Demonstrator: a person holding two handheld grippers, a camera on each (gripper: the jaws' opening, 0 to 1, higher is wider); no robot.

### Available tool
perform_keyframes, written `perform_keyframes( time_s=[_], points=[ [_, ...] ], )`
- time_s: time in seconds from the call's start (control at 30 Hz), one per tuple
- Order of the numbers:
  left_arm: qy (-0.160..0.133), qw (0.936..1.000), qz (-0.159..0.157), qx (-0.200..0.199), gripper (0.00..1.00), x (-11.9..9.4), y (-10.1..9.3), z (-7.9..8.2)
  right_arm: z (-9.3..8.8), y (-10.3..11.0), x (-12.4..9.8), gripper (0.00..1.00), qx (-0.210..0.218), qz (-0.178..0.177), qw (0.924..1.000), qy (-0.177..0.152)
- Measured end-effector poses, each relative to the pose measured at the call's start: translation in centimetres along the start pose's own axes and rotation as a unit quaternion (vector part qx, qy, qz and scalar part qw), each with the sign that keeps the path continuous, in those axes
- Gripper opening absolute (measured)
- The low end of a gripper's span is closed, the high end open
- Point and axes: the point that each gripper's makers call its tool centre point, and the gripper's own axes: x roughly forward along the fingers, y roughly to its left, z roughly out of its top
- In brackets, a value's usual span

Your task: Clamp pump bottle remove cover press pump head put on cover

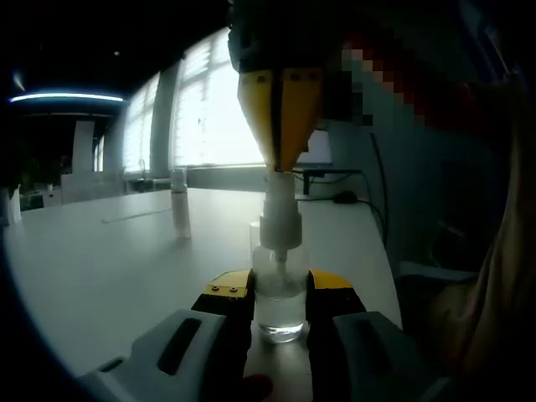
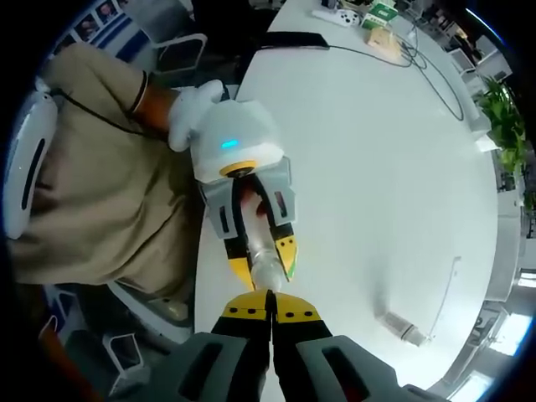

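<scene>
Seen from the left gripper view: a wide white table (image 1: 100, 260) under bright windows (image 1: 209, 109) on the far side. Stood upright near the table's near edge, a clear bottle (image 1: 279, 297), clamped at its lower body between the jaws of the left gripper (image 1: 279, 293). Came down from above onto the white pump head (image 1: 280, 219): the right gripper (image 1: 280, 159), its yellow jaws pressed together, tips touching the pump top. Stood alone farther back on the left, well apart from the bottle, a clear cover (image 1: 180, 203).

Seen from the right gripper view, looking down: the same table (image 2: 377, 167), a person in beige (image 2: 92, 201) at its edge, a gloved hand (image 2: 191, 109) on the left gripper (image 2: 266, 266), jaws shut around the bottle (image 2: 266, 270). Met at the pump, the closed jaws of the right gripper (image 2: 270, 311). Off to the right, the cover (image 2: 404, 328).
</scene>
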Motion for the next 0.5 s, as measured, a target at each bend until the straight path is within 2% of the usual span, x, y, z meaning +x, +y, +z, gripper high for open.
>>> perform_keyframes(
  time_s=[0.5],
  points=[
    [0.0, 1.0, 0.0, 0.0, 0.15, 0.1, 0.0, 0.0, -0.12, -0.07, -0.01, 0.0, 0.003, -0.001, 1.0, -0.005]
  ],
)
